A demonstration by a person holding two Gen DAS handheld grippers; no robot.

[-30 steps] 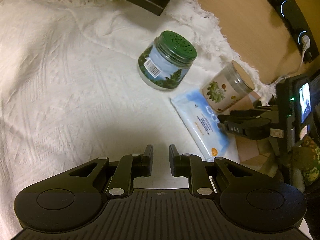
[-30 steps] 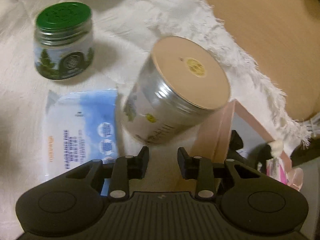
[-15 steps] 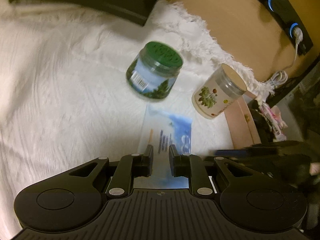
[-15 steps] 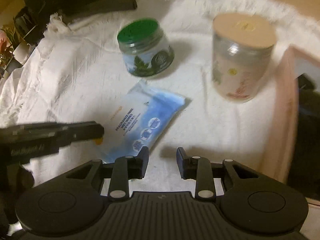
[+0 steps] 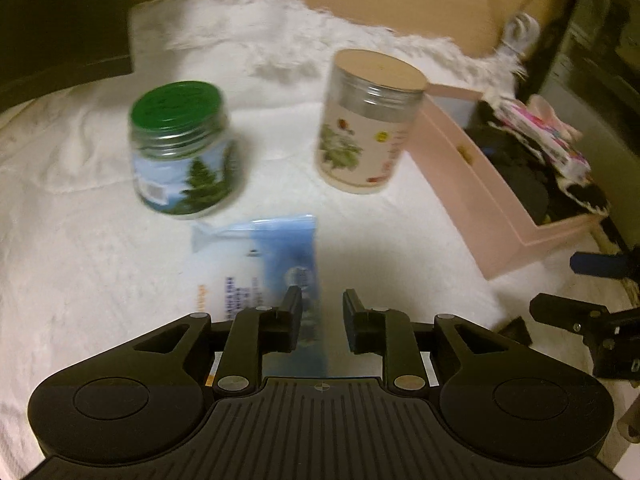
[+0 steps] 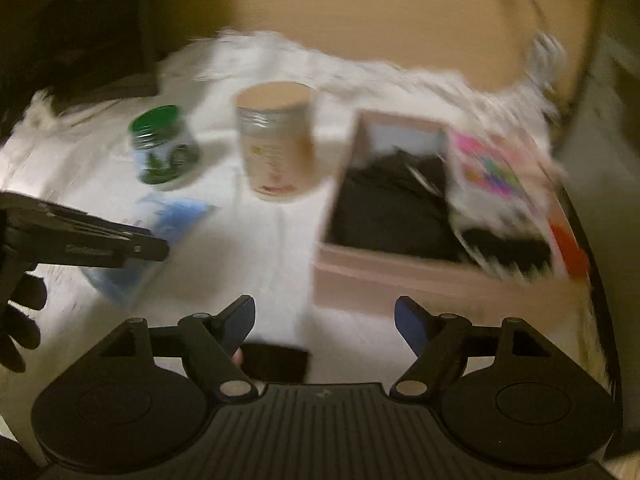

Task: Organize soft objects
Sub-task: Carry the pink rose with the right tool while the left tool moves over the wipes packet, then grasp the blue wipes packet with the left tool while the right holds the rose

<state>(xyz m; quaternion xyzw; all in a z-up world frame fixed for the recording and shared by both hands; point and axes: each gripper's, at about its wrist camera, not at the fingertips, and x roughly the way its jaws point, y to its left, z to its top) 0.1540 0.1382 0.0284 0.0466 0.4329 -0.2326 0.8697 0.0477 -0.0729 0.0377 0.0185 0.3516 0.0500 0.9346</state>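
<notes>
A blue-and-white wipes pack (image 5: 260, 264) lies flat on the white cloth, just ahead of and under my left gripper (image 5: 321, 310). Its jaws stand a narrow gap apart and hold nothing. The pack also shows in the right wrist view (image 6: 168, 216), partly behind the left gripper's finger (image 6: 116, 242). My right gripper (image 6: 325, 312) is wide open and empty, hovering over the cloth in front of the pink box (image 6: 400, 280). The box (image 5: 480, 196) holds dark soft items and a colourful packet (image 6: 488, 172).
A green-lidded jar (image 5: 184, 148) and a tall tan-lidded canister (image 5: 366, 120) stand on the cloth behind the pack. The fringed cloth edge (image 5: 360, 44) meets the wooden floor beyond. A dark cabinet (image 5: 60, 20) stands at far left. A small dark object (image 6: 276, 360) lies under the right gripper.
The right gripper opened wide and pulled back to face the pink box. The left gripper swung over the wipes pack. Both views are motion-blurred.
</notes>
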